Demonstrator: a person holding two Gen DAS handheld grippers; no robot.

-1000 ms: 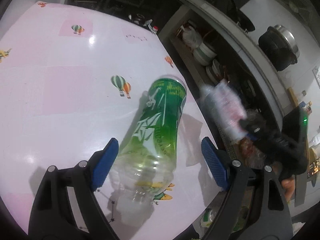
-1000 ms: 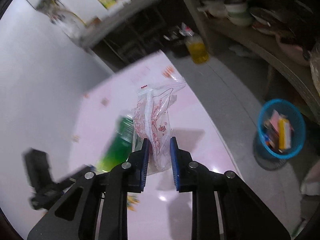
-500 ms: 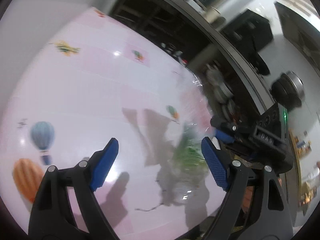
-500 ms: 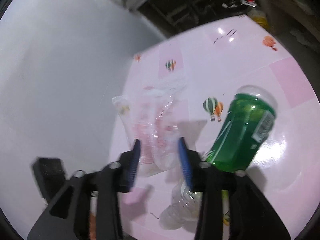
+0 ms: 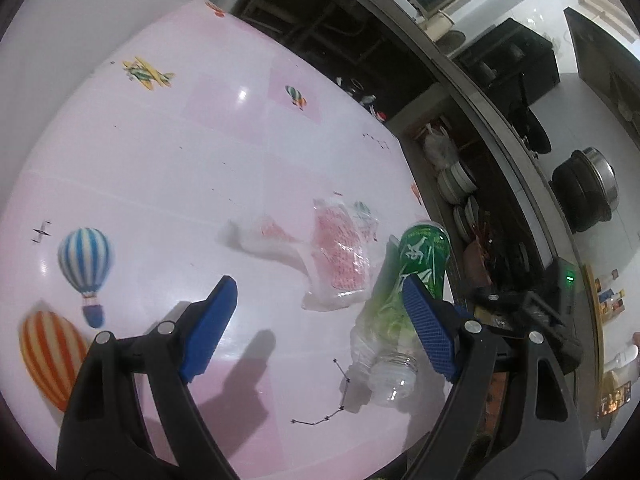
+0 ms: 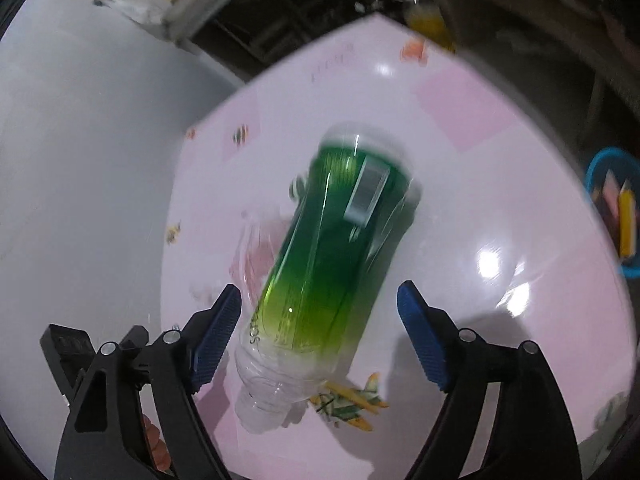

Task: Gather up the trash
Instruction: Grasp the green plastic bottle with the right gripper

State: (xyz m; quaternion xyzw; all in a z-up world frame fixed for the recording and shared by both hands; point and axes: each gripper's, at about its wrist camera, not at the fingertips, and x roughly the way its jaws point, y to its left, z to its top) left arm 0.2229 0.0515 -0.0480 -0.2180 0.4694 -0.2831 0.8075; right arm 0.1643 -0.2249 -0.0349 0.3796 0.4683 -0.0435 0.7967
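Jaws of the right gripper (image 6: 319, 340), having just been opening, straddle the fallen green bottle (image 6: 336, 256) untouched, seemingly to seize it, while the spread, empty left gripper (image 5: 320, 330) faces the plastic wrapper (image 5: 338, 258) at twelve o'clock.

Left gripper (image 5: 320, 312): two black plastic arms w/ triangular cut-outs, each tipped by a blue ribbed pad; silver round rivets sit just behind the pads, two per arm. Fingers (image 5: 210, 326) flat, wedge-shaped, fine cross-hatch texture on inner faces.

Right gripper (image 6: 318, 330): same build, black frame, blue pads, silver rivets behind them. Fingers (image 6: 420, 342) dark blue, grid texture.

Beyond the left gripper's right finger, a black boxy unit w/ a small green LED. Behind the right gripper's left finger, a black block w/ embossed marks, and part of a bare hand (image 6: 154, 448), no sleeve visible.
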